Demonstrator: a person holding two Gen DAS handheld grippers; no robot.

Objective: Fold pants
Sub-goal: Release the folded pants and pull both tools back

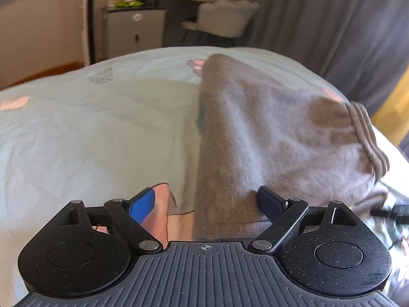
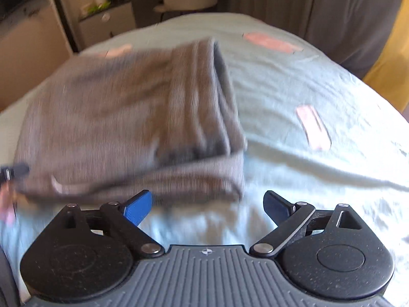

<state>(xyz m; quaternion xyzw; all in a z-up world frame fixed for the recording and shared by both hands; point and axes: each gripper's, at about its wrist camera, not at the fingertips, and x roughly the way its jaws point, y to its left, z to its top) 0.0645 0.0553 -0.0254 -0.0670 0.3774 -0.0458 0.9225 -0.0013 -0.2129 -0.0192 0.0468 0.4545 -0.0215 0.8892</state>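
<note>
Grey knit pants [image 1: 255, 133] lie folded on the pale green bedsheet [image 1: 89, 133], their ribbed waistband [image 1: 368, 138] at the right. My left gripper [image 1: 207, 202] is open over the near end of the pants; the fabric lies between its blue pads [image 1: 141, 204] without being pinched. In the right wrist view the same pants [image 2: 122, 117] form a layered stack with the waistband [image 2: 199, 94] on top. My right gripper [image 2: 208, 206] is open just in front of the stack's near right corner, with only bedsheet [image 2: 306, 81] between its fingers.
The bed fills both views, with pink prints [image 2: 314, 128] on the sheet. Behind it stand a white cabinet [image 1: 135, 28], a desk with a padded chair [image 1: 222, 18] and grey curtains [image 1: 332, 25]. The other gripper's tip [image 2: 12, 172] shows at the left edge.
</note>
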